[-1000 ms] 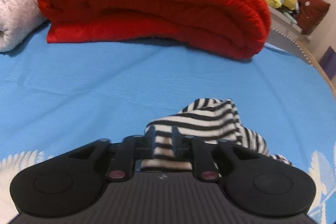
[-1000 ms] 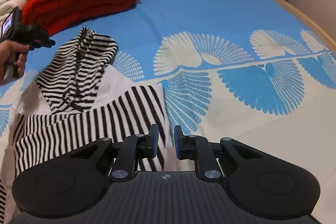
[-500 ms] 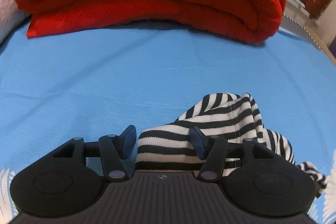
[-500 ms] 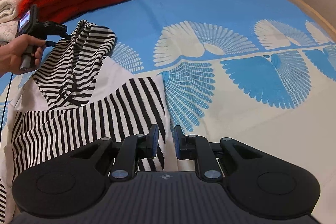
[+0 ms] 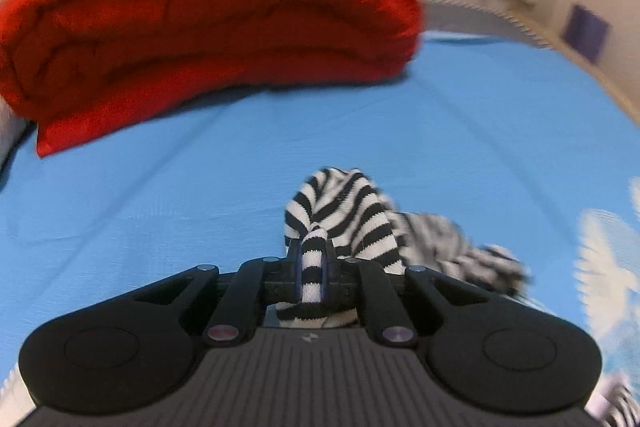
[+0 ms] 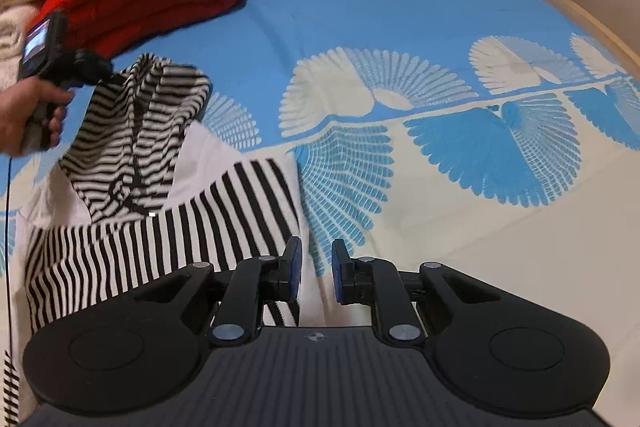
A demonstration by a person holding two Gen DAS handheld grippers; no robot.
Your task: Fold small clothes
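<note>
Left wrist view: left gripper (image 5: 312, 267) is closing, jaws nearly together with a pinch of the striped garment (image 5: 344, 211) clamped between the pads. Looks like the hood or top edge, taken thin so a single layer lifts for the fold. Red blanket (image 5: 208, 11) lies beyond the garment, well apart, so the fold path is clear on that side.

Right wrist view: garment body (image 6: 160, 239) lies flat on the blue bedsheet (image 6: 380, 27), hood end raised toward the red blanket where a hand (image 6: 28, 111) holds the left gripper (image 6: 100, 75). Right gripper (image 6: 316, 267) stands narrowly parted, nothing between the pads, just at the garment's near edge. Likely parked there to pin or grab the hem while the left side folds over.
</note>
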